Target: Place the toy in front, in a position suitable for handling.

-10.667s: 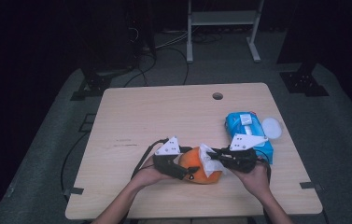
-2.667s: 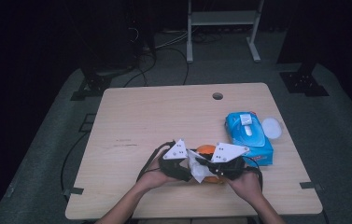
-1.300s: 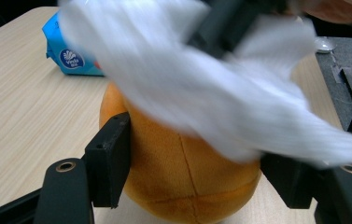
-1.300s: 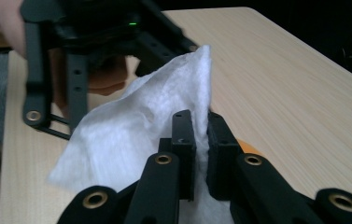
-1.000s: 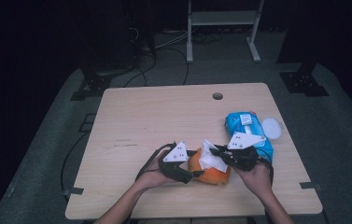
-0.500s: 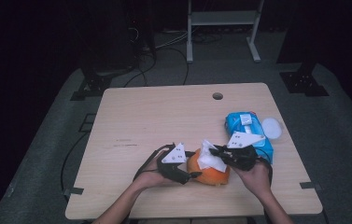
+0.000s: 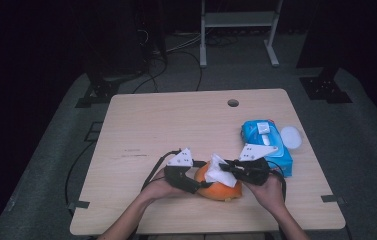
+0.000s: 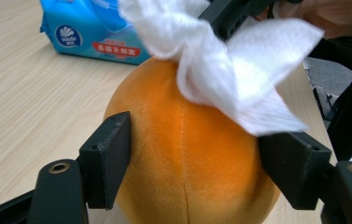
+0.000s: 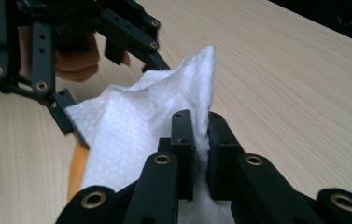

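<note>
- Between the left fingers [image 8: 197, 172], which squeeze its sides, sits the orange plush ball [image 8: 187, 154] on the desk [image 7: 166, 120].
- The right fingers [image 9: 200, 140] are pinched together on the white wipe [image 9: 131, 135], rubbing the ball's top.
- Next: probably slide the wipe onto a new patch.
- The high view adds the blue wipe pack [image 7: 266, 145] beyond the right fingers.

An orange plush ball [image 8: 183, 163], a white wipe [image 8: 220, 60], a blue wipes pack [image 7: 266, 145], black claws.
</note>
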Tool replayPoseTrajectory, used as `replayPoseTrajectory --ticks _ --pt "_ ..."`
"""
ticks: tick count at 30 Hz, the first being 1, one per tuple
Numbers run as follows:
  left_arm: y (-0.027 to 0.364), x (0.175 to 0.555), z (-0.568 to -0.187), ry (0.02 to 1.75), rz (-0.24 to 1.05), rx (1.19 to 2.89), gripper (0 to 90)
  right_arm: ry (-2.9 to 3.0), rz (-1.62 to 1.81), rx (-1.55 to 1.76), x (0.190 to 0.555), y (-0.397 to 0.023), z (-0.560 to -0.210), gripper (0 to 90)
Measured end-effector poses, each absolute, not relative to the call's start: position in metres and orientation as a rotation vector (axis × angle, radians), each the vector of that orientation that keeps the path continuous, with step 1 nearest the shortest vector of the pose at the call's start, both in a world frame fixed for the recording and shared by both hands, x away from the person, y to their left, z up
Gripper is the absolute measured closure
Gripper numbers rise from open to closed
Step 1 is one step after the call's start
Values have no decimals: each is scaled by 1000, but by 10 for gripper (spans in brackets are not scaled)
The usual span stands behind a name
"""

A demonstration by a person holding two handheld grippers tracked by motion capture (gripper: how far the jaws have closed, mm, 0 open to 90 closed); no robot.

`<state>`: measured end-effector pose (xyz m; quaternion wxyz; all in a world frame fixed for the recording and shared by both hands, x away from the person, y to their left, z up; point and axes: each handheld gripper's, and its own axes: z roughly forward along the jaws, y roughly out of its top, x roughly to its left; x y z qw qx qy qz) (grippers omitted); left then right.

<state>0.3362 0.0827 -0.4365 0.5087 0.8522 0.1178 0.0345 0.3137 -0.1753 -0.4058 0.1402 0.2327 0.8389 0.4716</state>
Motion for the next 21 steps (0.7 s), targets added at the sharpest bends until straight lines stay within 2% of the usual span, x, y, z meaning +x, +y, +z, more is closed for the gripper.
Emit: replayPoseTrajectory --ticks 7,11,13,15,19,21 --pt "83 336 -437 288 80 2054 268 2396 1277 711 311 -191 -409 825" --pt "78 336 -436 310 48 2049 151 2384 1283 707 310 -188 -407 825" --pt "74 335 -436 294 40 2043 151 2381 1315 673 307 -181 -406 825" --pt "72 333 -436 277 47 2044 176 2386 1358 641 305 -173 -405 823" --pt "78 334 -436 259 80 2071 310 2405 1359 553 299 -160 -403 824" --pt "81 335 -437 279 75 2070 331 2413 1360 570 302 -164 -403 825"
